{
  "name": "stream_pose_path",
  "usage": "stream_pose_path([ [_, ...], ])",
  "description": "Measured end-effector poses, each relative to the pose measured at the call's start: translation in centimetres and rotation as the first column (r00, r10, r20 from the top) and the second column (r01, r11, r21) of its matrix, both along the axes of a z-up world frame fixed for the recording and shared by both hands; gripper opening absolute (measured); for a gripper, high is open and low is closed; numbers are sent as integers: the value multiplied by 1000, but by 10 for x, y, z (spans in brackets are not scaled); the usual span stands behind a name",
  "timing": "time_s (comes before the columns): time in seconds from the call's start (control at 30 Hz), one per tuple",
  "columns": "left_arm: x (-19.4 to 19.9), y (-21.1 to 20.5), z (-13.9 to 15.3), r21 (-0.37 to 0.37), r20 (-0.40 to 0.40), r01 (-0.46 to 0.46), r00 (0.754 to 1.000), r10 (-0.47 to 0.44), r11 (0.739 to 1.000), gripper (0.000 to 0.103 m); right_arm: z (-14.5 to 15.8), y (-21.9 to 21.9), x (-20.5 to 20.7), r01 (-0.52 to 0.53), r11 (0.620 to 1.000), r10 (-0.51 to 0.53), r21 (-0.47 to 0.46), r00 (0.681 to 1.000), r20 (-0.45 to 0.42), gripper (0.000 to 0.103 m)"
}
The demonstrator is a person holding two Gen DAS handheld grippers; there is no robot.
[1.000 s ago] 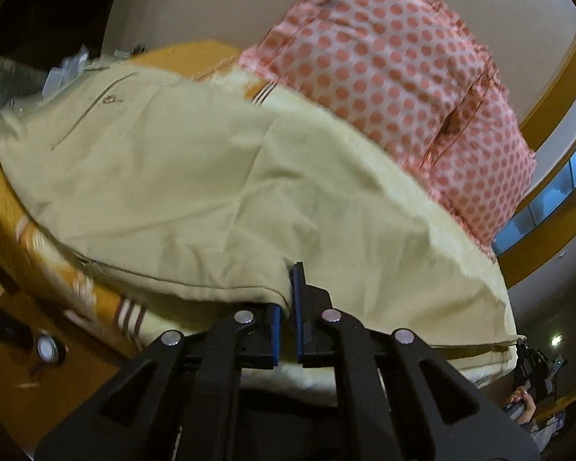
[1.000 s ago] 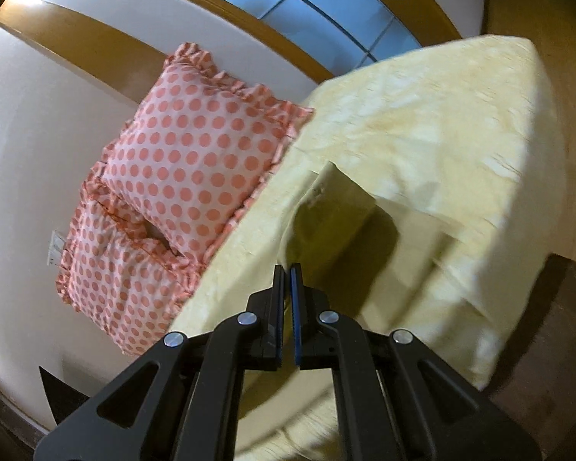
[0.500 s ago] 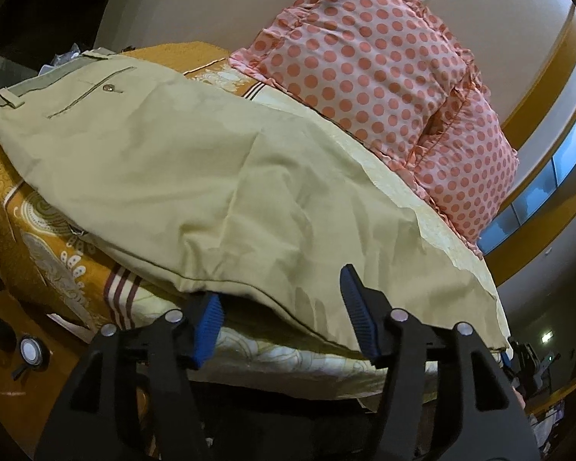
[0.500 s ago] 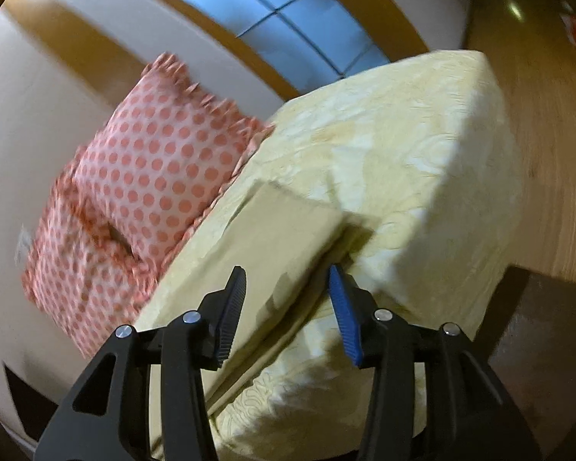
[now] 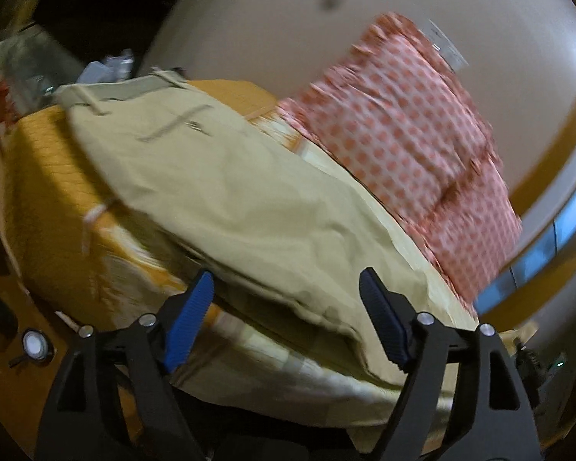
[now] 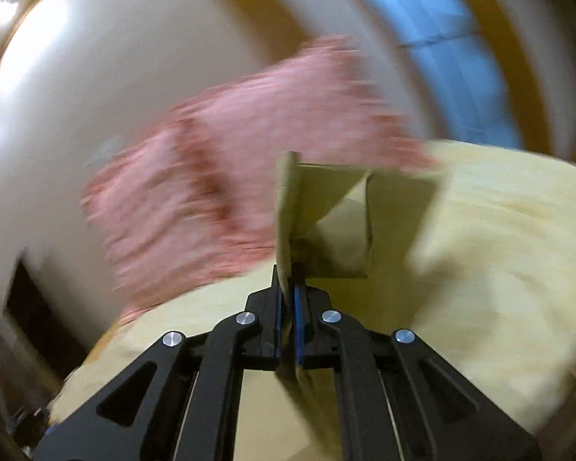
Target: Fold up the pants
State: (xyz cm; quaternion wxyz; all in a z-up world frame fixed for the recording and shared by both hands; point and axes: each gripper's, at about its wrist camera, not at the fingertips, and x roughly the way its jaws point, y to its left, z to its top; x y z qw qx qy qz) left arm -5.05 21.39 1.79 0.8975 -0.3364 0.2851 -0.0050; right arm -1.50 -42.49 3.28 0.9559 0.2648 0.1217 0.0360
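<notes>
Khaki pants lie flat along the bed, waistband at the far left, legs running toward the lower right. My left gripper is open, its blue pads on either side of the pants' near edge, holding nothing. In the right wrist view my right gripper is shut on the pants' leg end, which stands lifted above the bed. That view is blurred by motion.
The bed has a pale yellow cover and an orange patterned blanket at the left. Two pink polka-dot pillows lean on the wall behind. Cluttered things stand at the far left. Wooden floor lies below.
My left gripper opened, let go of the pants' edge and stayed open. My right gripper opened half a second ago, then shut on the leg end and lifted it.
</notes>
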Motion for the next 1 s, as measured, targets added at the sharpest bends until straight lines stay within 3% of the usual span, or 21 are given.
stream_pose_path([
  [0.1, -1, 14, 0, -4, 14, -43, 999, 43, 999, 81, 31, 84, 33, -275, 961, 276, -38, 960, 47, 5],
  [0.2, -1, 23, 3, -10, 31, -68, 997, 68, 998, 85, 34, 175, 59, -520, 852, 521, -61, 854, 6, 5],
  [0.3, 2, 29, 1, 6, 17, -85, 996, 85, 996, 87, 3, 268, 75, -711, 694, 686, -109, 700, -200, 9],
  [0.33, 3, 30, 0, 7, 10, -91, 996, 91, 996, 87, -16, 298, 77, -766, 629, 704, -131, 633, -322, 18],
  [0.37, 4, 32, -2, 3, 2, -97, 995, 97, 995, 88, -28, 313, 76, -793, 595, 701, -132, 592, -397, 22],
  [0.4, 6, 35, -6, -3, -13, -107, 994, 107, 994, 88, -39, 321, 71, -809, 574, 696, -128, 564, -444, 36],
  [0.47, 5, 42, -10, -23, -8, -118, 993, 118, 993, 89, -39, 313, 57, -804, 580, 710, -132, 578, -402, 63],
  [0.5, 5, 45, -10, -24, -9, -127, 992, 127, 992, 89, -35, 307, 53, -794, 592, 709, -135, 593, -381, 82],
  [0.53, 6, 48, -10, -23, -12, -136, 991, 136, 990, 89, -28, 294, 46, -771, 622, 702, -138, 627, -337, 86],
  [0.67, 15, 63, -10, -29, -21, -175, 984, 174, 984, 89, -9, 250, 37, -712, 695, 676, -99, 694, -247, 86],
  [0.87, 37, 82, -11, -36, -48, -223, 974, 221, 974, 85, -10, 218, 34, -672, 739, 649, -51, 731, -212, 86],
  [0.93, 45, 85, -10, -26, -85, -241, 968, 238, 970, 71, -13, 214, 36, -665, 747, 645, -32, 734, -212, 86],
  [1.0, 56, 90, -13, -2, -159, -256, 954, 253, 967, 15, -17, 211, 37, -657, 754, 639, -19, 739, -213, 86],
])
